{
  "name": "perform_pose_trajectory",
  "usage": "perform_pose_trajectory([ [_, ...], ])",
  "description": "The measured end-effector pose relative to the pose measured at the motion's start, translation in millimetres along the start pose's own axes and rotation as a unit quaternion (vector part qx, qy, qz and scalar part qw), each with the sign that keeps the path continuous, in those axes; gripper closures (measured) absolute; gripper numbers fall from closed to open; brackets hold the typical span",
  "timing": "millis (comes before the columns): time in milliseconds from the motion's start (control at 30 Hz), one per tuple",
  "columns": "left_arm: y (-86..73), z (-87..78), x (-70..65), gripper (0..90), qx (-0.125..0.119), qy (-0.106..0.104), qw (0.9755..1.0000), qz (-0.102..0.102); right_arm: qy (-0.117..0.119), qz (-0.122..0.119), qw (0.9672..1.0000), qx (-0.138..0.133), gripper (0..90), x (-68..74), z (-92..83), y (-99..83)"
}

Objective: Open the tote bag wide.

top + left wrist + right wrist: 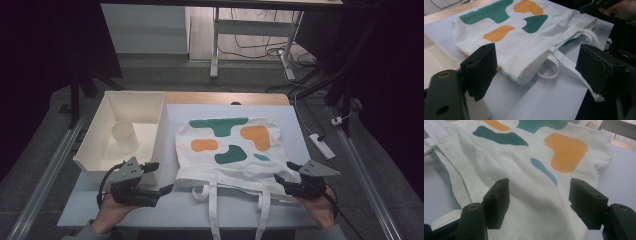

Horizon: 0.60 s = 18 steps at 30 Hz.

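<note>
**Kid:** Two grippers are by the tote bag (231, 150). What are they doing?

**Helper:** I think they are getting ready to grab the bag's open end, the end with the handles (212, 207). The bag lies flat on the grey mat (295, 125), with green and orange blobs on top.

**Kid:** Where is the left gripper (161, 177)?

**Helper:** Just beside the bag's near left corner. Its jaws are wide apart and pinch nothing. In the left gripper view (536, 68) the corner shows between them, farther off, not touched.

**Kid:** And the right gripper (282, 172)?

**Helper:** At the bag's near right corner. Its jaws are apart too. In the right gripper view (539, 202) the cloth lies between them, but the pads don't squeeze it.

**Kid:** What is beside the bag?

**Helper:** A white bin (95, 137) on the bag's left, with a white cup (125, 136) inside.

**Kid:** What comes next?

**Helper:** I guess each gripper must slide onto its corner and close on the top layer of cloth. Only the top one, so the bag can open.
</note>
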State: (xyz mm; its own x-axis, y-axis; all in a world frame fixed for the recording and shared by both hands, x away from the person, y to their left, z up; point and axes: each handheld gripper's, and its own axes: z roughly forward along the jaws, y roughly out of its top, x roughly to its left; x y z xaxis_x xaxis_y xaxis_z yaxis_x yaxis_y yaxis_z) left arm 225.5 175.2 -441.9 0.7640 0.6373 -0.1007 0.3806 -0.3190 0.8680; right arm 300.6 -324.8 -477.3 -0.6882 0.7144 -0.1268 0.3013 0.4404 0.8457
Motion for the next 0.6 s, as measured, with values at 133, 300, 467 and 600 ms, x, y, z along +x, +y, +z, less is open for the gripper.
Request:
perform_pose_trajectory([
  [133, 2.3, 19.2, -6.3, 17.8, 0.019, -0.019, 0.9996, 0.014, 0.000, 0.001, 1.0000, 0.000, 33.9, 0.2, 0.3, -0.1],
  [300, 5.4, 34.2, -10.1, 18.8, 0.031, -0.027, 0.9988, 0.026, 0.001, 0.001, 1.0000, 0.000, 33.9, 0.0, 0.7, -0.2],
  [467, 10.8, 60.9, -12.1, 19.2, 0.053, -0.039, 0.9971, 0.039, 0.002, 0.000, 1.0000, 0.000, 33.9, 0.8, 0.9, 0.0],
  [600, 13.3, 81.0, -13.4, 19.4, 0.070, -0.040, 0.9955, 0.049, 0.004, -0.001, 1.0000, 0.000, 33.9, 1.6, 1.6, 0.1],
])
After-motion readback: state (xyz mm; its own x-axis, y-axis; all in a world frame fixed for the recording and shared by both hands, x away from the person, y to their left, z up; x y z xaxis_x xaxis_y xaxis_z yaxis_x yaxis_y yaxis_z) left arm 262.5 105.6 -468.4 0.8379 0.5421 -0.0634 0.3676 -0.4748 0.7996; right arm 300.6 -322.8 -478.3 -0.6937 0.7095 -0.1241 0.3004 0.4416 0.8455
